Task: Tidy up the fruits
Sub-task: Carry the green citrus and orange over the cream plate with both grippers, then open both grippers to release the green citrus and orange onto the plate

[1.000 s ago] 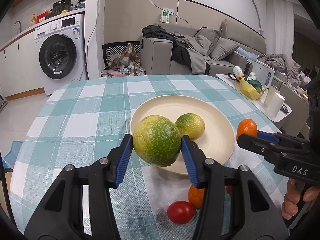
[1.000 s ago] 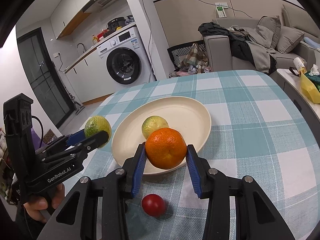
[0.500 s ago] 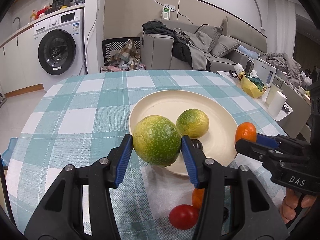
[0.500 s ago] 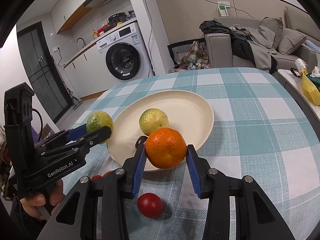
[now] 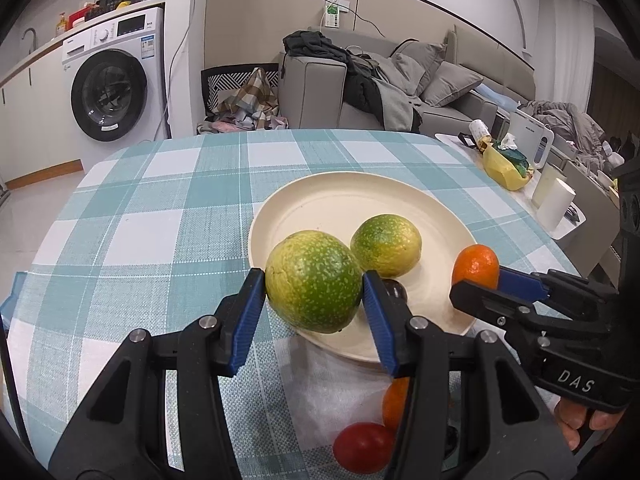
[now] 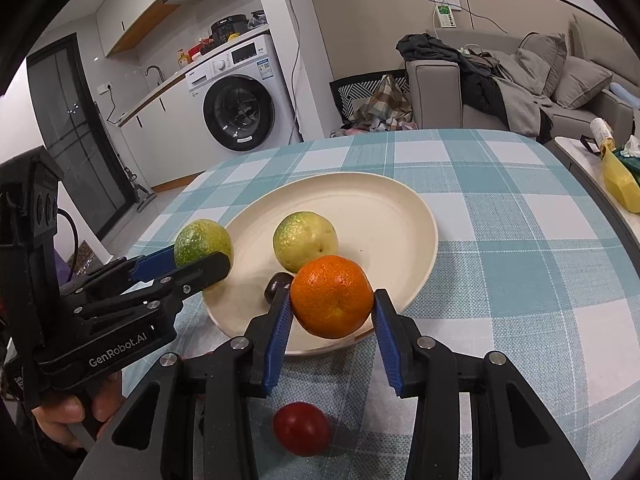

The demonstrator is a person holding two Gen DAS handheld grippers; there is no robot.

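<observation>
My left gripper (image 5: pixel 314 296) is shut on a green-yellow speckled fruit (image 5: pixel 312 286) held over the near left rim of the cream plate (image 5: pixel 332 196). A second green-yellow fruit (image 5: pixel 386 245) and a small dark fruit (image 6: pixel 278 286) lie on the plate. My right gripper (image 6: pixel 332 310) is shut on an orange (image 6: pixel 332 296) held over the plate's near rim (image 6: pixel 404 280). The left gripper and its fruit (image 6: pixel 203 242) show at the left of the right wrist view. A red tomato (image 6: pixel 302 428) and another orange (image 5: pixel 394 402) lie on the cloth in front of the plate.
The round table has a teal checked cloth (image 5: pixel 160 216). A side table with a yellow bag (image 5: pixel 502 168) and white cups (image 5: pixel 556 204) stands to the right. A washing machine (image 5: pixel 116 92) and sofa (image 5: pixel 400 88) stand behind.
Both grippers have moved forward toward the plate, each keeping hold of its fruit. The plate and its fruit appear larger and closer, and the small dark fruit has come into view.
</observation>
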